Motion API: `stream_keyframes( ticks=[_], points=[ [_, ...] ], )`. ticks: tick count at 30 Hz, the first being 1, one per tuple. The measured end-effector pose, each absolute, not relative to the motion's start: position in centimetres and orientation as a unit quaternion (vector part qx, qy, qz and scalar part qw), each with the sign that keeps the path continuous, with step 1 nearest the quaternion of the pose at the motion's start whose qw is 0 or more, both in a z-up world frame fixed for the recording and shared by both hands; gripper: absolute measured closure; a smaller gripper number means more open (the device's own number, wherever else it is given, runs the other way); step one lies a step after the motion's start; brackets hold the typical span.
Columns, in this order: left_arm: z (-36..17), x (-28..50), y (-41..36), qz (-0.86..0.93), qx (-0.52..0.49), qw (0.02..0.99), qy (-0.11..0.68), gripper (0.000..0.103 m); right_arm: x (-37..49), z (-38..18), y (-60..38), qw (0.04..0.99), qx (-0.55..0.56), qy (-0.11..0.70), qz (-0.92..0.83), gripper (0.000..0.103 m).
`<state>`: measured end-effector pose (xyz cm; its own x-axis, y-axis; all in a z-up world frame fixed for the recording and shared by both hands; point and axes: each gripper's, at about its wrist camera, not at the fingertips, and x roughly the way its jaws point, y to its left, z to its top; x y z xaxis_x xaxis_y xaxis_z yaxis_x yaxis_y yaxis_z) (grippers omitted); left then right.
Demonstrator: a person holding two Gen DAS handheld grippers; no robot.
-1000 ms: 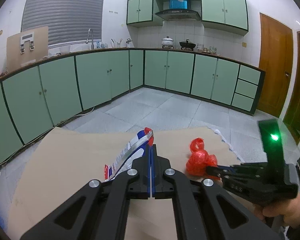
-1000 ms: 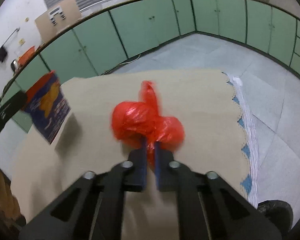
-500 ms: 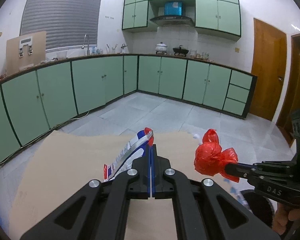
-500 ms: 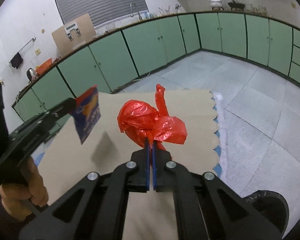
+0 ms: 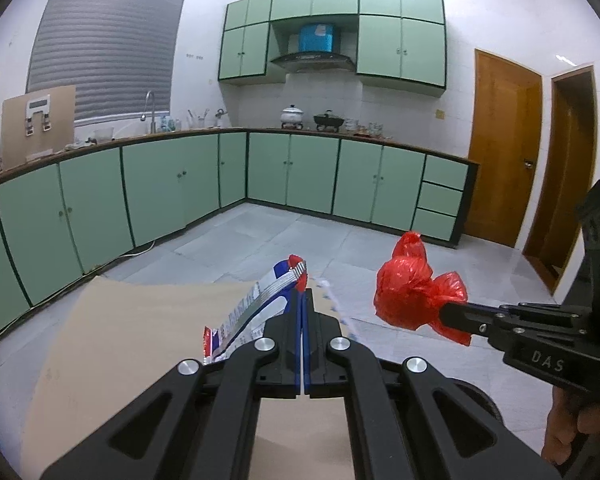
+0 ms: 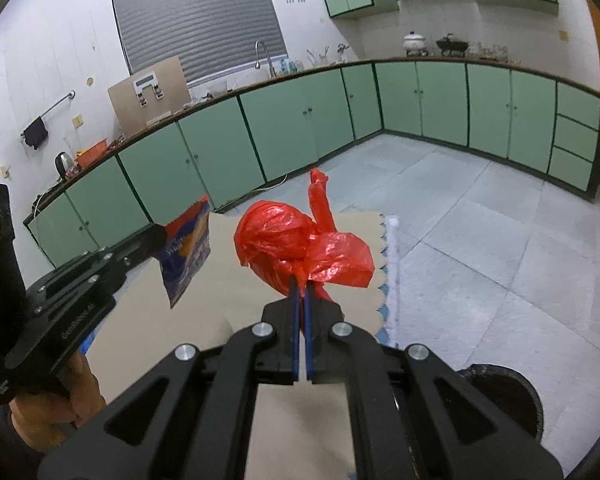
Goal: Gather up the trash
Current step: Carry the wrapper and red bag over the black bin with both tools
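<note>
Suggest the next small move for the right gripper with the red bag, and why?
Probably swing the right gripper right and down toward the dark bin, then open. Its jaws are shut on the red bag, which hangs clear above the cardboard sheet; the bin's rim shows at lower right. The left gripper holds a snack wrapper, so it can follow.

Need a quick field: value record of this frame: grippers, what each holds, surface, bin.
left gripper: shut on snack wrapper, held above the table
right gripper: shut on red plastic bag, held in the air
red plastic bag: knotted, crumpled, right of the snack wrapper
table: tan cloth cover, scalloped blue-white edge on the right
bin: dark, round, on the floor at lower right in the right wrist view
trash in bin: cannot tell
</note>
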<state>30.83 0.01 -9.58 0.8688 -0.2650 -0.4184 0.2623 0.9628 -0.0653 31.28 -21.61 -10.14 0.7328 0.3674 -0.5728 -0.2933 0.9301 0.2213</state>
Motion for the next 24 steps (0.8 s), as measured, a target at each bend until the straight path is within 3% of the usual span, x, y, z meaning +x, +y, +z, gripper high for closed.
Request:
stream_keyframes(
  ticks=[14, 24],
  points=[
    [-7.6, 25.4, -9.8, -0.224, 0.01, 0.953, 0.202, 0.103, 23.0, -8.5, -31.8, 0.946, 0.075, 0.299, 0.096, 0.103],
    [-10.7, 25.1, -17.7, -0.283, 0.021, 0.93, 0.231, 0.103, 20.6, -12.8, -39.7, 0.942, 0.107, 0.316, 0.039, 0.103]
  ],
)
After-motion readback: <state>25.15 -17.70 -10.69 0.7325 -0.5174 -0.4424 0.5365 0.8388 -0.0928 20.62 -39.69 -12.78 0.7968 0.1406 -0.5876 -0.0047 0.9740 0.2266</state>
